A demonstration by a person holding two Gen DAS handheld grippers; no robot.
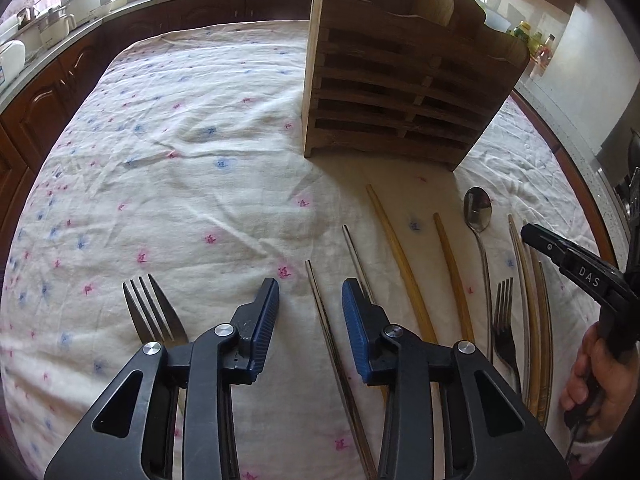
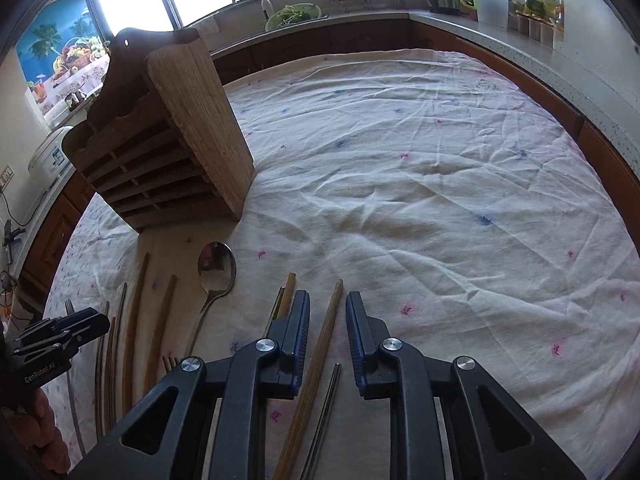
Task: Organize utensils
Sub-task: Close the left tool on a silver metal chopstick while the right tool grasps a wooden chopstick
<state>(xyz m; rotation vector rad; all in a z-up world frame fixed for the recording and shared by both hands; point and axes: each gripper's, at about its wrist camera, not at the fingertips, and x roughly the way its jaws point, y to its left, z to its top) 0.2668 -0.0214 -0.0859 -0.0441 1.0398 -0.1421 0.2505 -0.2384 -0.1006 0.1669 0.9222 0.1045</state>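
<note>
Blue-padded fingers of the left gripper (image 1: 310, 300) are filling the bottom of the left wrist view, standing narrowly apart and gripping nothing. Between them a metal chopstick (image 1: 320, 312) is lying on the flowered tablecloth (image 1: 180, 140), clear of both pads, with a second metal chopstick (image 1: 354, 250) just behind the right-hand pad. A steel fork (image 1: 154, 312) is lying just left of the gripper. To the right, two bamboo chopsticks (image 1: 400, 256), a spoon (image 1: 478, 210) and a smaller fork (image 1: 505, 320) are lying in a row. The wooden utensil holder (image 1: 400, 92) is standing upright in the upper right of that frame.

In the right wrist view, the right gripper (image 2: 328, 308) is also standing narrowly apart, with a wooden chopstick (image 2: 326, 328) lying between its pads; whether they are touching it I cannot tell. A thin metal chopstick pair (image 2: 326, 408) is lying just right of it.
</note>
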